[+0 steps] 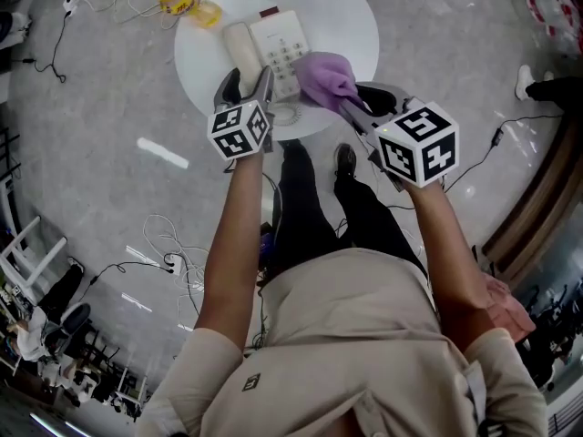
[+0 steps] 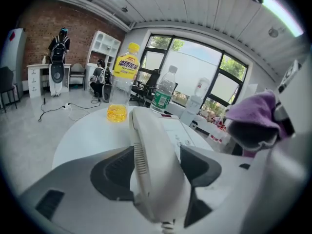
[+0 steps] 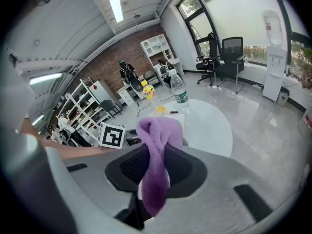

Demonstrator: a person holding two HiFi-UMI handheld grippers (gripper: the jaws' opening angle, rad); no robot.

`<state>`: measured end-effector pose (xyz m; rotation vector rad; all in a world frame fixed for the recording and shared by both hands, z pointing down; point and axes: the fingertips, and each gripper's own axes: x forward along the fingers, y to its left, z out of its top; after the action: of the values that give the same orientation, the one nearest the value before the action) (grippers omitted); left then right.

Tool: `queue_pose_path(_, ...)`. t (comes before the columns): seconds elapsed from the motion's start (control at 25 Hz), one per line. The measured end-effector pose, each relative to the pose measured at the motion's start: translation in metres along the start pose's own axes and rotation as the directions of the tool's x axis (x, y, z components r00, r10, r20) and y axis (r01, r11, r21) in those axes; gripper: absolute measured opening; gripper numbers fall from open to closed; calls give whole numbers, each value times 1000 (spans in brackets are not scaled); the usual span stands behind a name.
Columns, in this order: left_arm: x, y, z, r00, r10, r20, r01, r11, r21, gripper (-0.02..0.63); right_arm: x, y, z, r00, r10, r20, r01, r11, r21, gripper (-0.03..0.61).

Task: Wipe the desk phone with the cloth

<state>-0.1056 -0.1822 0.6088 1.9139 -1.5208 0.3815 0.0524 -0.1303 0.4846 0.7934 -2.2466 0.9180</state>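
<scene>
Cloth (image 1: 328,74) sits clamped in right gripper (image 1: 358,107) by the desk phone (image 1: 286,45); left gripper (image 1: 246,86) clasps its handset (image 1: 240,48).

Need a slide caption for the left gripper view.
Left tool grips the white handset; purple cloth at right.

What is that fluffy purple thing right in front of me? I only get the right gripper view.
Observer: A cloth, pinched in the right gripper. The head view shows it at the right side of a white desk phone on a round table.
Operator: What's the other gripper doing?
Observer: The left gripper is closed on the phone's handset, near its lower end.
</scene>
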Motion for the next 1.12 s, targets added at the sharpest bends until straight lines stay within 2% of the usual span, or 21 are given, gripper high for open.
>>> queue_pose_path(0.16,-25,4,-12,1000,-21,-23,23,995,95,284,-1,16,4,999,20,26,-20,1000,-2,80)
queue_pose_path(0.24,-45,14,-3,1000,-1,13,0,996,94,284,-5,17,7,999,17,40,-17,1000,1,80)
queue_pose_path(0.32,-67,23,19,997,4,83,-9,997,70,280,-10,15,11,999,9,52,-9,1000,4,80)
queue_pose_path(0.36,-78,23,34,993,-7,121,-2,998,67,251,-13,15,15,998,5,63,-5,1000,7,80)
queue_pose_path(0.44,-99,14,67,979,-54,194,37,995,90,106,-20,15,25,995,0,96,-2,1000,19,80)
queue_pose_path(0.48,-111,7,83,971,-85,223,62,992,111,57,-25,18,31,993,2,114,-5,1000,24,78)
queue_pose_path(0.56,-134,-9,111,954,-144,262,107,983,151,26,-34,25,44,989,15,150,-18,1000,22,78)
queue_pose_path(0.64,-155,-23,136,939,-192,286,147,974,170,14,-44,34,59,982,38,186,-39,999,5,78)
queue_pose_path(0.76,-184,-40,167,925,-229,304,190,970,153,8,-66,48,83,964,86,252,-79,996,-39,77)
queue_pose_path(0.92,-217,-56,192,928,-226,297,186,970,157,8,-101,67,109,939,137,316,-97,985,-140,75)
queue_pose_path(1.04,-239,-72,207,920,-242,308,188,963,194,8,-125,77,122,927,152,342,-83,974,-210,67)
queue_pose_path(1.12,-254,-84,213,914,-254,315,188,956,225,8,-143,83,127,921,158,357,-80,971,-224,64)
